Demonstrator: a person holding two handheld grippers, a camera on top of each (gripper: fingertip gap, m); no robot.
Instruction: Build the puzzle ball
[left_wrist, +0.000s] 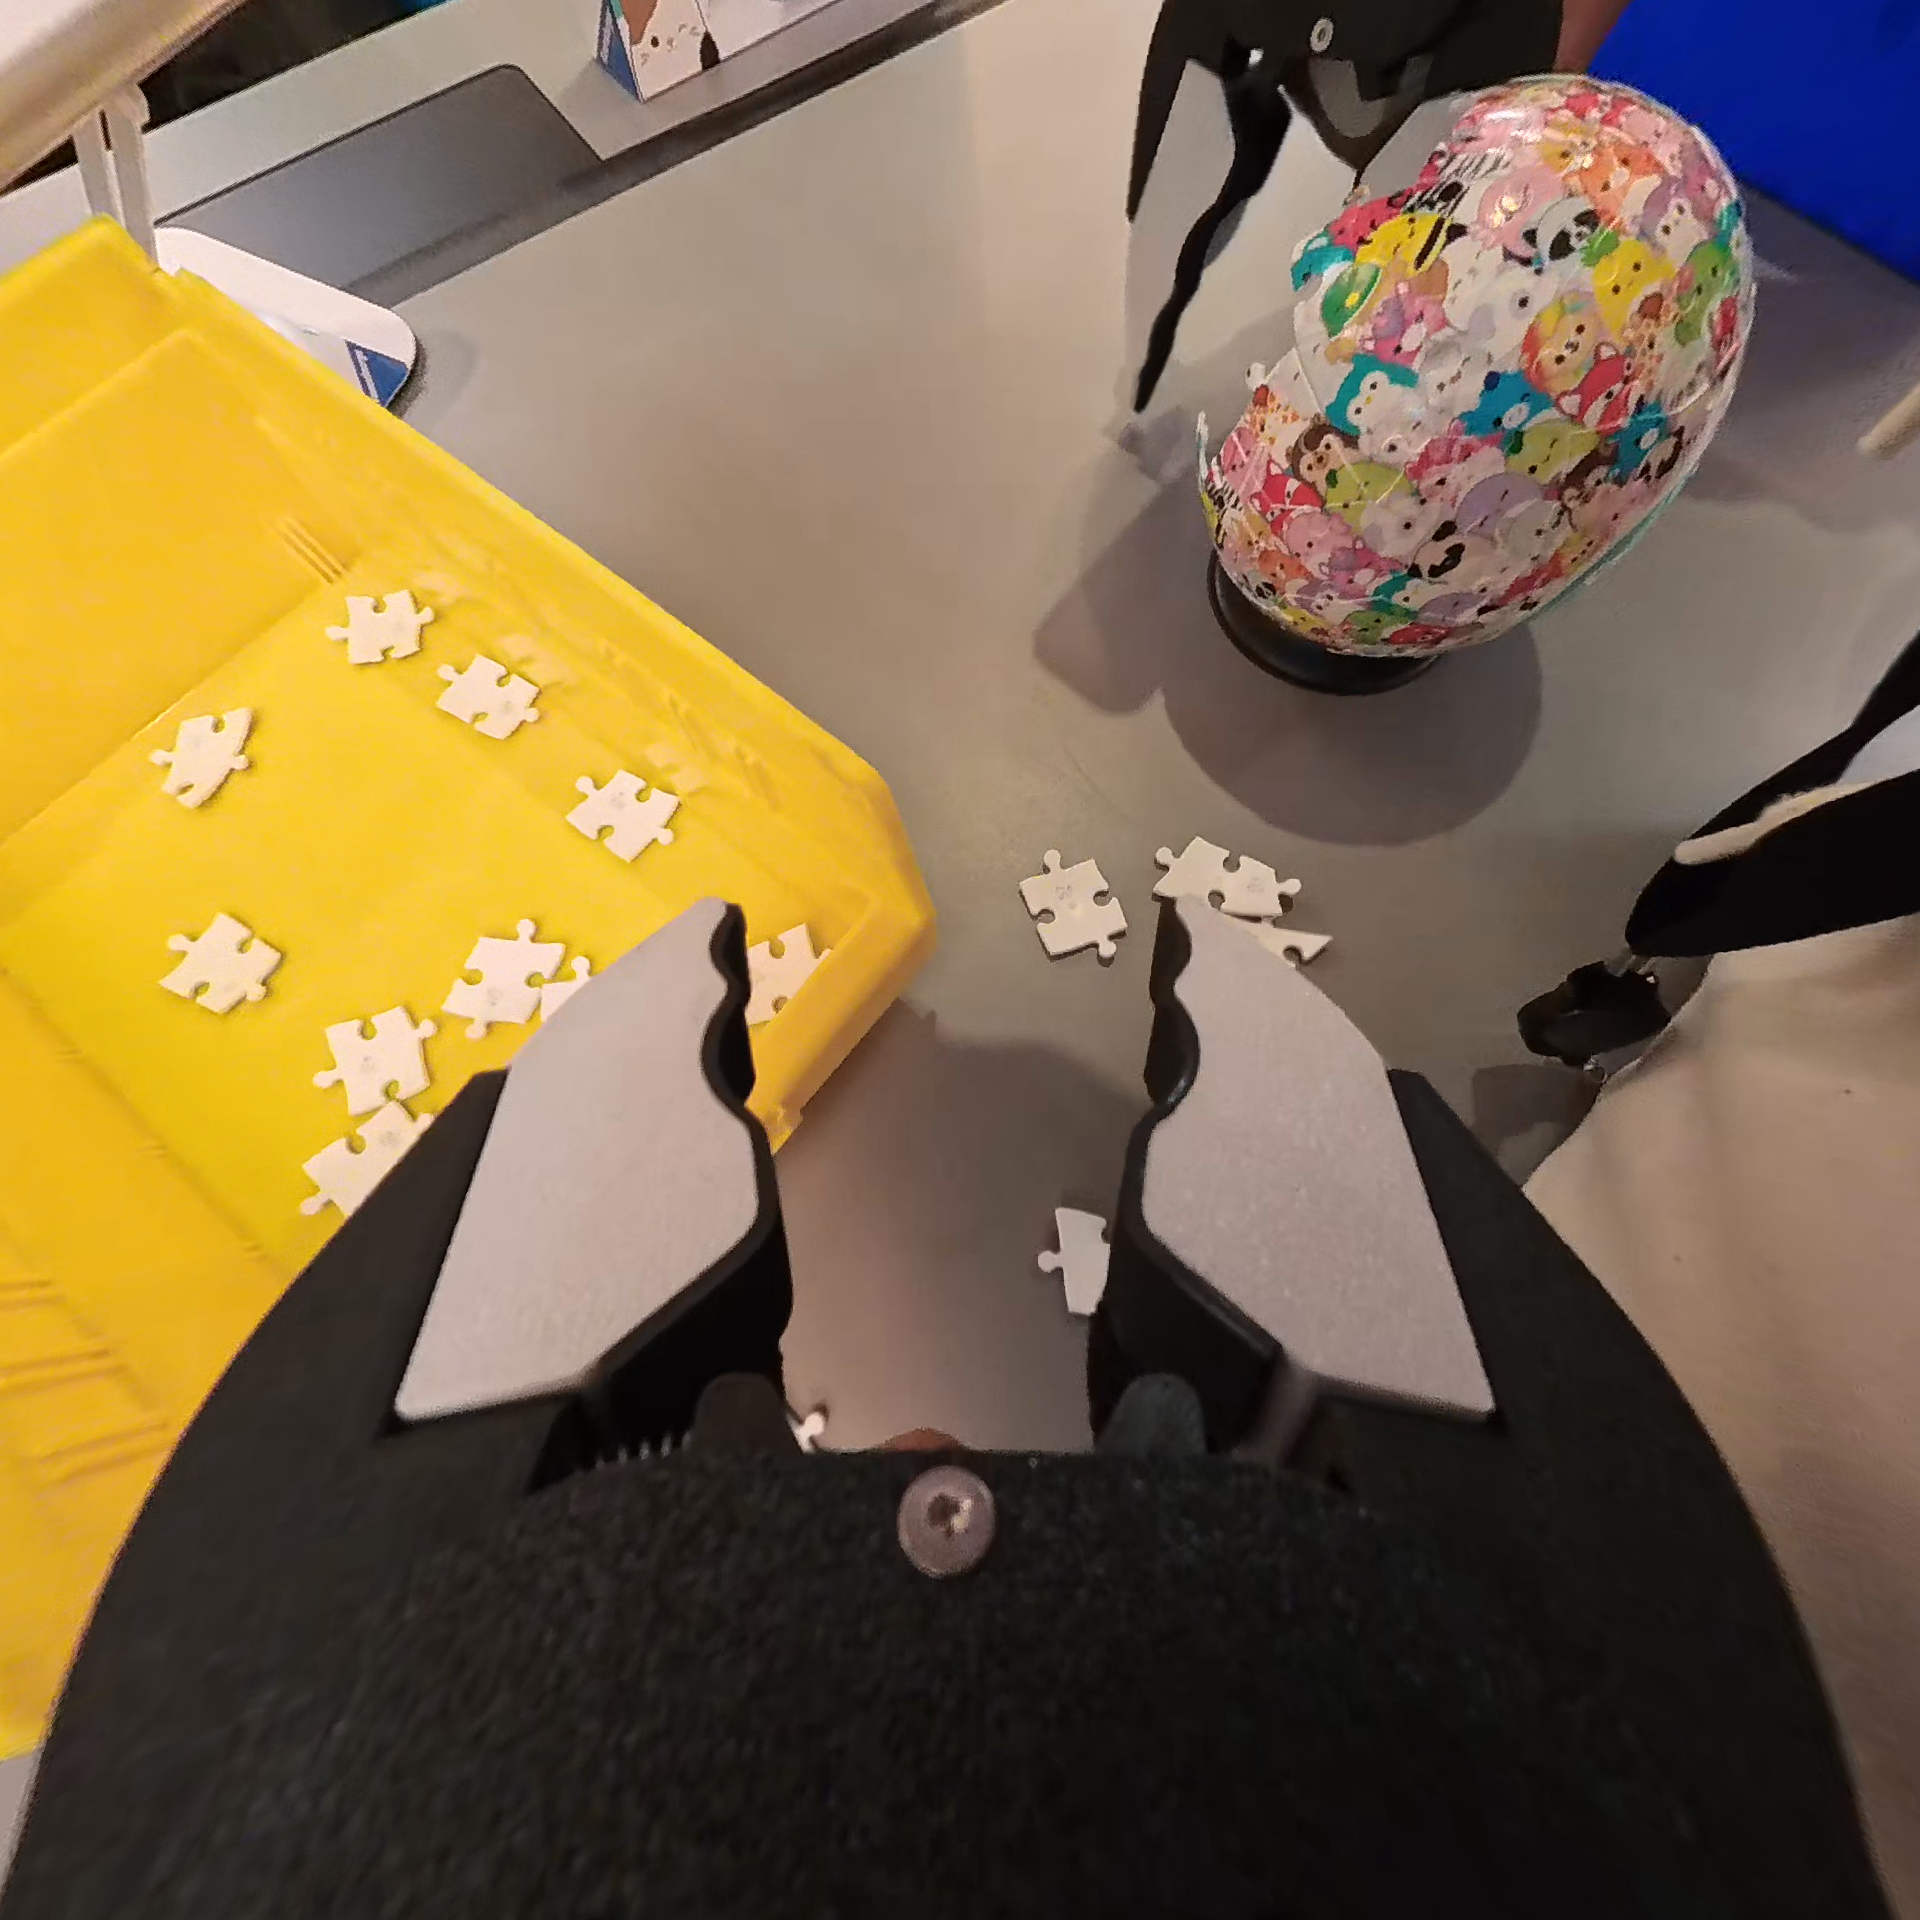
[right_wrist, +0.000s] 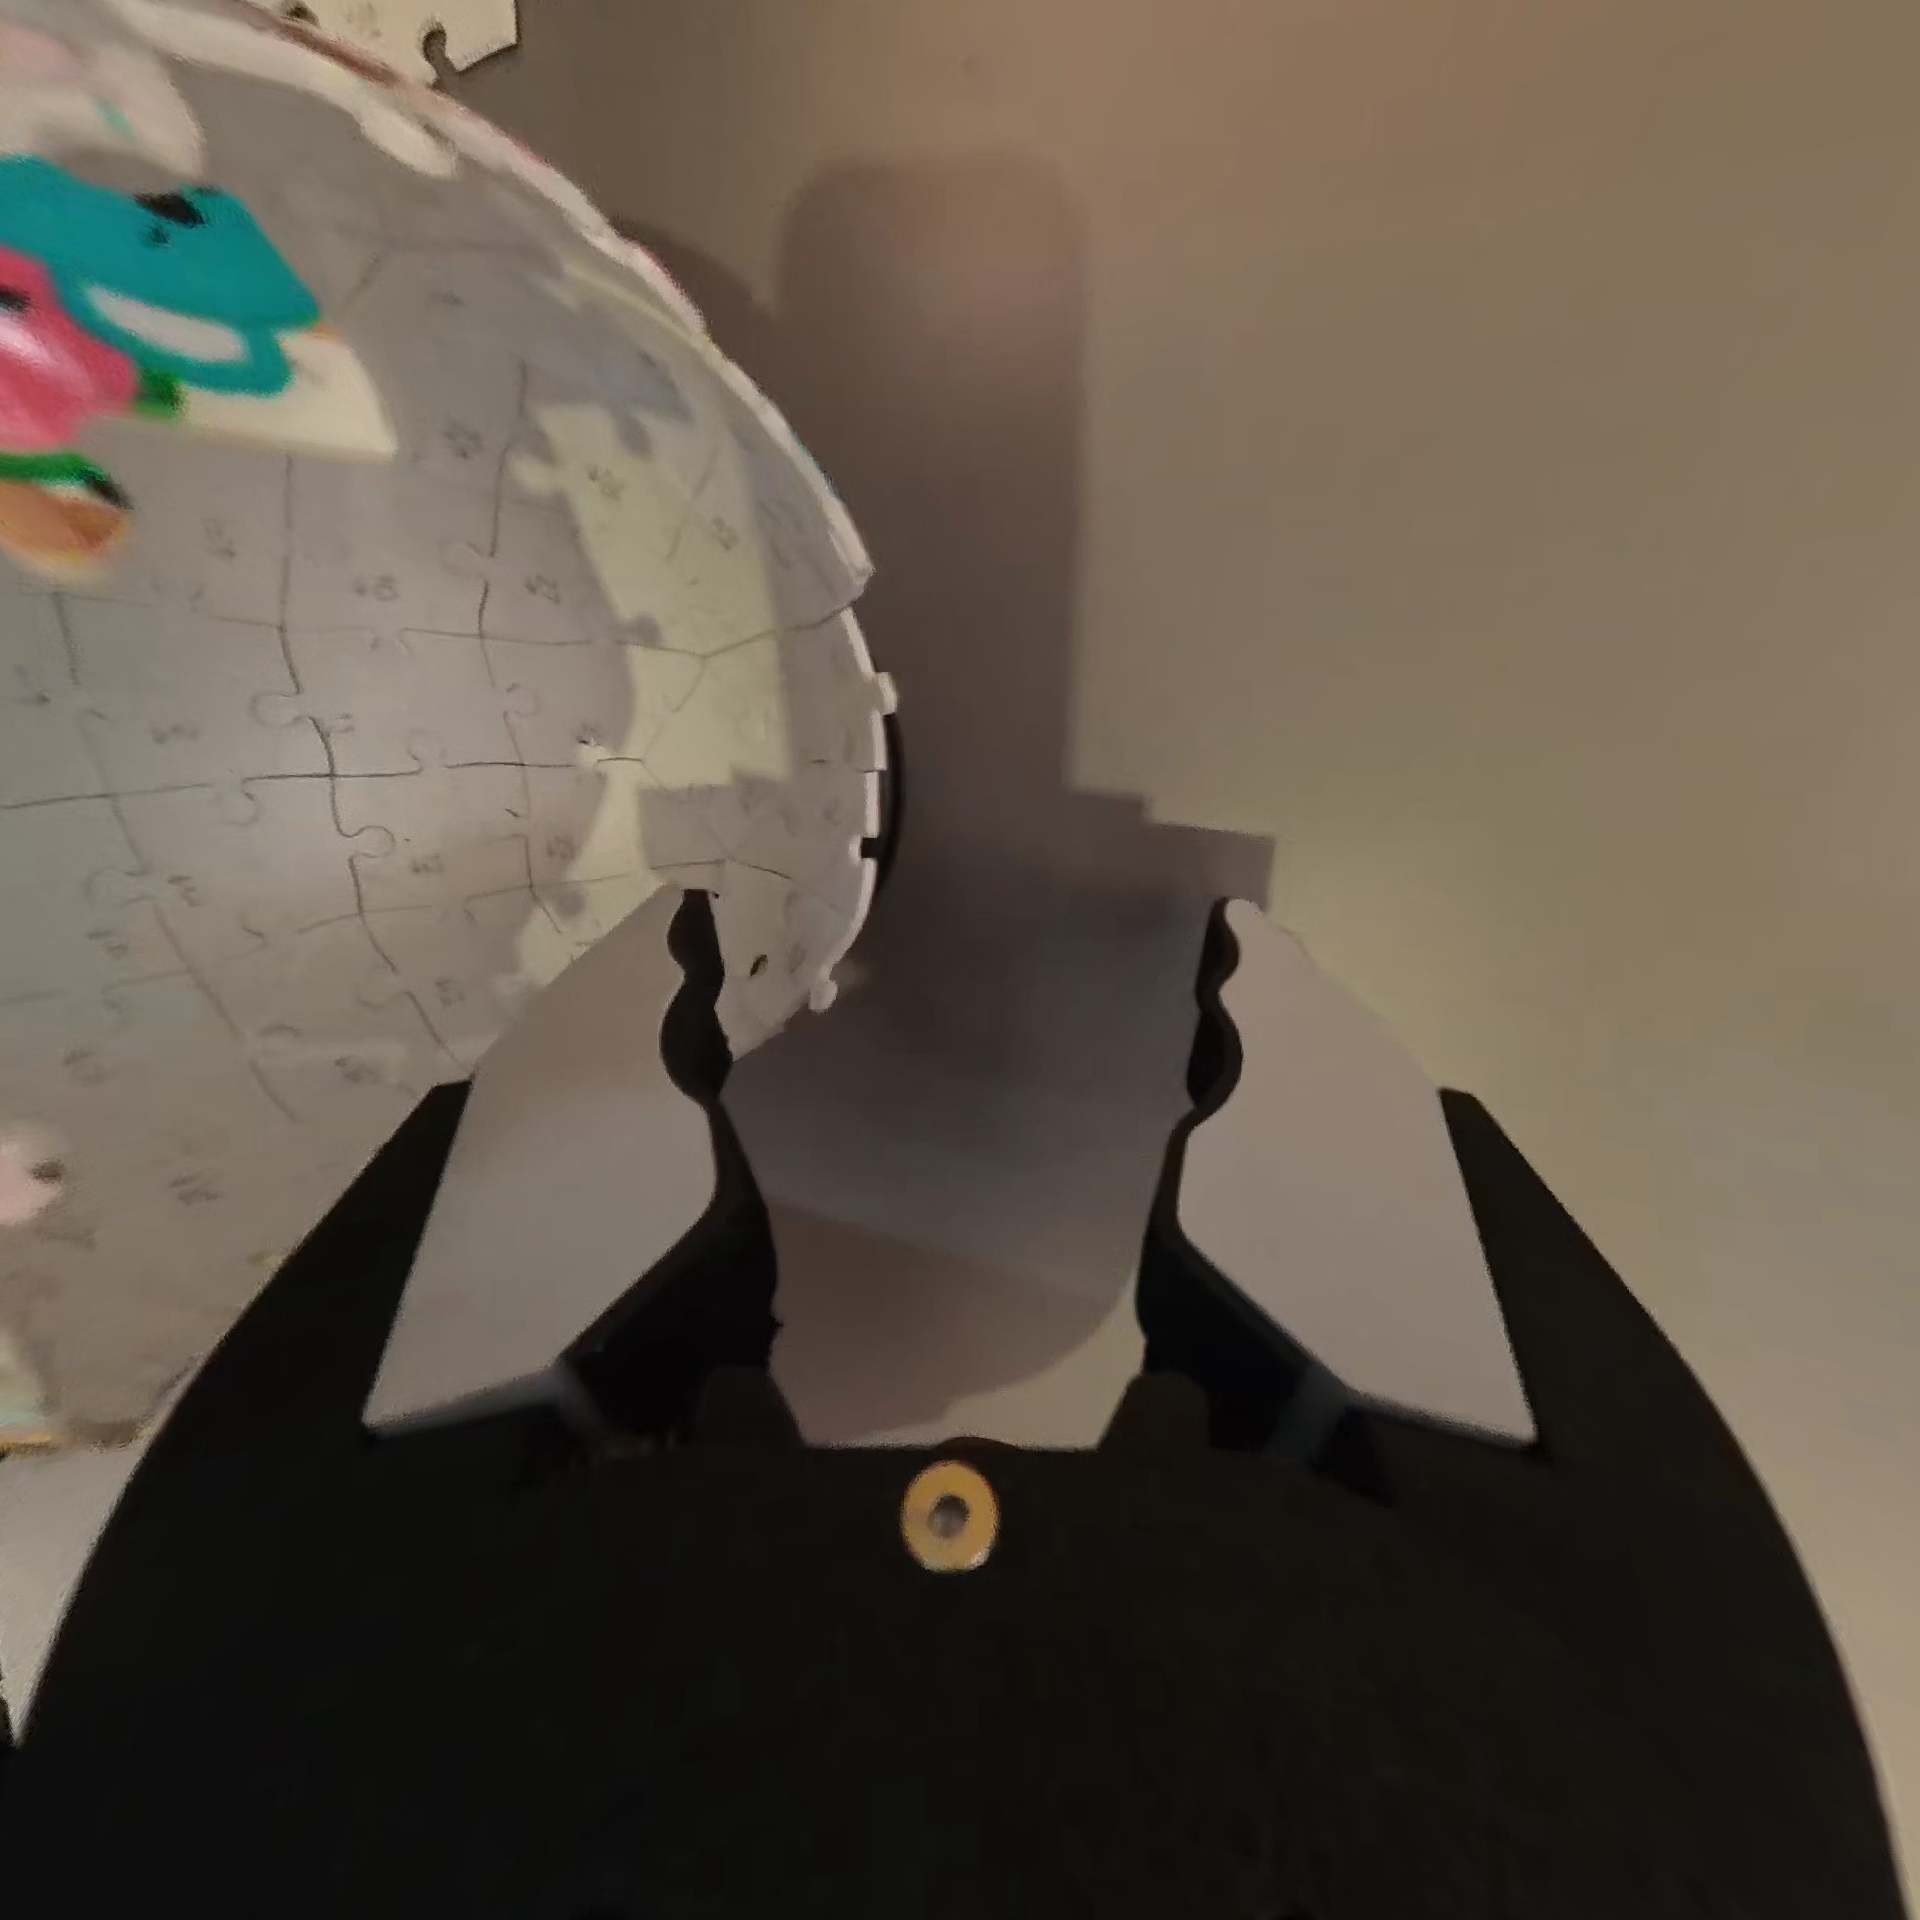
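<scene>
Left gripper wide open, empty; right gripper wide open beside puzzle ball.

Grey table, matte top, carrying the following:

- Yellow plastic tray, lying at the left with one corner pointing toward the middle.
- Black round stand, sitting at the right and bearing the puzzle ball.
- White loose pieces (blank sides up), lying on the bare top between the tray corner and the stand; one is sitting alone, and just beside it a small cluster is overlapping.
- One further piece, lying nearer the camera and partly hidden.
- White card with a blue corner, peeking out behind the tray.
- Small printed box, standing at the far edge.
</scene>
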